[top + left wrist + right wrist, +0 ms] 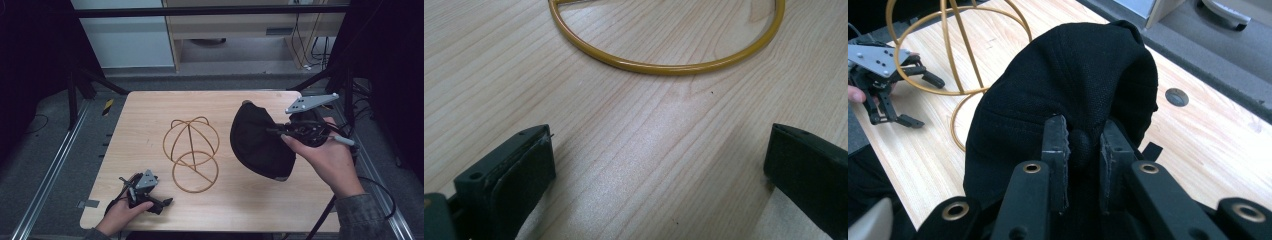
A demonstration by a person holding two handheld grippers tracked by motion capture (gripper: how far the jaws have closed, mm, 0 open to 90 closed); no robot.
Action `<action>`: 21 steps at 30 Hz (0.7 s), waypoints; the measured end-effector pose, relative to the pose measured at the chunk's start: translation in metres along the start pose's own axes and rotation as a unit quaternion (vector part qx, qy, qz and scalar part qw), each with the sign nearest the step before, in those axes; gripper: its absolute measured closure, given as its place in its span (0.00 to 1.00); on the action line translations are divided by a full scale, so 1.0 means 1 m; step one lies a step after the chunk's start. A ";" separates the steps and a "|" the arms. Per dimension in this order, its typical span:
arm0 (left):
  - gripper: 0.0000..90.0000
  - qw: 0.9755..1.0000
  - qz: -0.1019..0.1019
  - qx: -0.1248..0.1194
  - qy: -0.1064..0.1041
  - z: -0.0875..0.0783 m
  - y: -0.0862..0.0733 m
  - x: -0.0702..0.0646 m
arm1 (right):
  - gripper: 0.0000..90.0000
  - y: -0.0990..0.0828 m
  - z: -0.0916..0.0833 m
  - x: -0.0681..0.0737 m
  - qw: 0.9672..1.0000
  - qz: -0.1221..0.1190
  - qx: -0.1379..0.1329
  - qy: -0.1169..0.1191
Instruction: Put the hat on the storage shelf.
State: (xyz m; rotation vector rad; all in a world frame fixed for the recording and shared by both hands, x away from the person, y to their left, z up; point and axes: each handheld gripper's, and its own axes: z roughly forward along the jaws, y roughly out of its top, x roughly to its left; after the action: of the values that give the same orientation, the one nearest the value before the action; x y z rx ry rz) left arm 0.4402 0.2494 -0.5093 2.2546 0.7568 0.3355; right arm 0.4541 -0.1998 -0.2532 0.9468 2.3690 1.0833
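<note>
Table: wooden table (150, 115) is carrying a gold wire stand near its middle and a black cap to the right of the stand.

Wire stand: wire stand (192, 152) is sitting upright on a flat ring base, with a rounded cage of hoops rising behind the ring; its base ring (664, 65) is curving across the top of the left gripper view, and its hoops (955, 47) are showing behind the cap in the right gripper view.

Cap: black cap (257, 142) is hanging beside the stand, well over on the right half of the table, with its lower edge close to or touching the wood; I cannot tell which. In the right gripper view the cap (1073, 85) is bulging up just past the jaws.

Right gripper: right gripper (280, 132) is being held in the person's right hand (327, 157), with its jaws nearly closed and pinching a small fold or button of the cap's fabric between them.

Left gripper: left gripper (145, 192) is resting low at the near left corner in the left hand (122, 215), jaws spread wide and gripping nothing, with bare wood lying between them; it (910, 100) is also appearing far off in the right gripper view.
</note>
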 end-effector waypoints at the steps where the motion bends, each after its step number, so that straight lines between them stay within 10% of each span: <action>1: 0.00 1.000 0.000 0.000 0.000 0.000 0.000 0.000 | 0.86 0.002 -0.001 0.001 1.000 -0.002 -0.002 -0.001; 21: 0.00 1.000 0.000 0.000 0.000 0.000 0.000 0.000 | 0.86 0.030 -0.020 0.020 0.999 -0.021 -0.039 0.007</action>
State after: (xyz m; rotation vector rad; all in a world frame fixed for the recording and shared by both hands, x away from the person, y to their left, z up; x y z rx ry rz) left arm 0.4402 0.2495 -0.5093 2.2550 0.7569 0.3352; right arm 0.4413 -0.1822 -0.2183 0.8615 2.3292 1.1596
